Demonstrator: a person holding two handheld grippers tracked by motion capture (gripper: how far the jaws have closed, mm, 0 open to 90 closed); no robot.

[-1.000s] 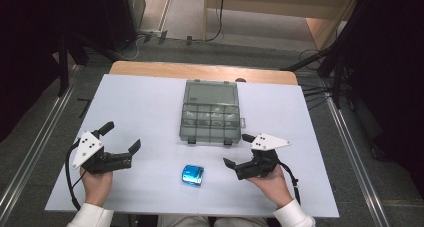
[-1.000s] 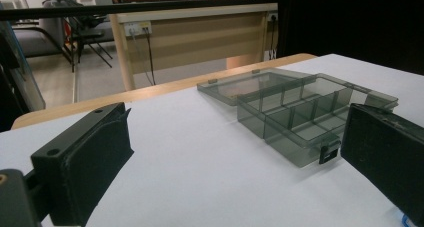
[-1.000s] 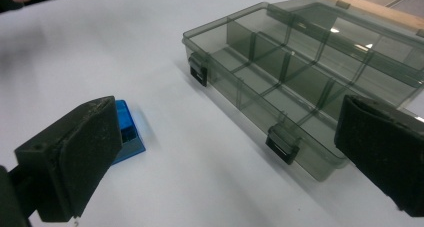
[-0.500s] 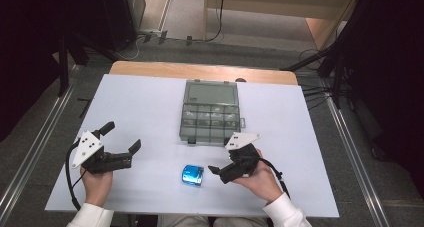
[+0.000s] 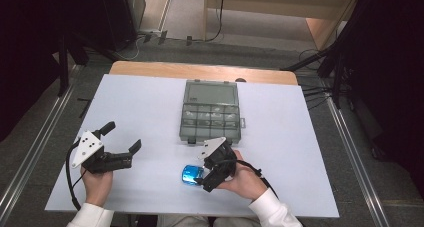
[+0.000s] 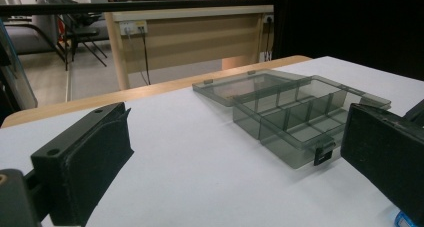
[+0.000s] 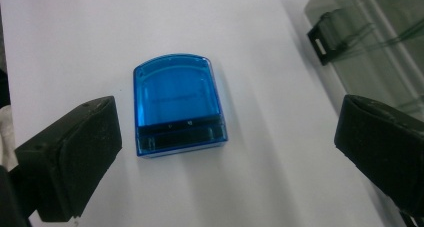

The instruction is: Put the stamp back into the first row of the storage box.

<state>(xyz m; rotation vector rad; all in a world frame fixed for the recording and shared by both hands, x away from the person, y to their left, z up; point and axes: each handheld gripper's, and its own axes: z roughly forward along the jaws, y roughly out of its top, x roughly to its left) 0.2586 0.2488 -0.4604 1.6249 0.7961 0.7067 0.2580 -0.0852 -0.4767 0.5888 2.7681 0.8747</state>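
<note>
A small translucent blue box (image 5: 189,176) lies flat on the white table near the front edge. My right gripper (image 5: 201,173) hovers at its right side, open. In the right gripper view the blue box (image 7: 177,104) lies between and just ahead of the two black jaws of the right gripper (image 7: 227,152), untouched. A grey see-through compartment case (image 5: 210,112) sits open at the table's middle, its lid laid back. My left gripper (image 5: 121,137) rests open at the front left, pointing toward the case (image 6: 295,117), nothing between the jaws of the left gripper (image 6: 235,162).
The white table top (image 5: 140,102) ends in a wooden strip (image 5: 200,71) at the far side. The case's latch (image 7: 322,37) is close to the right jaw. Metal rails (image 5: 355,152) run along both sides of the table.
My right gripper has swung left from the front right to the blue box, jaws now around it from the right. The left gripper has stayed put.
</note>
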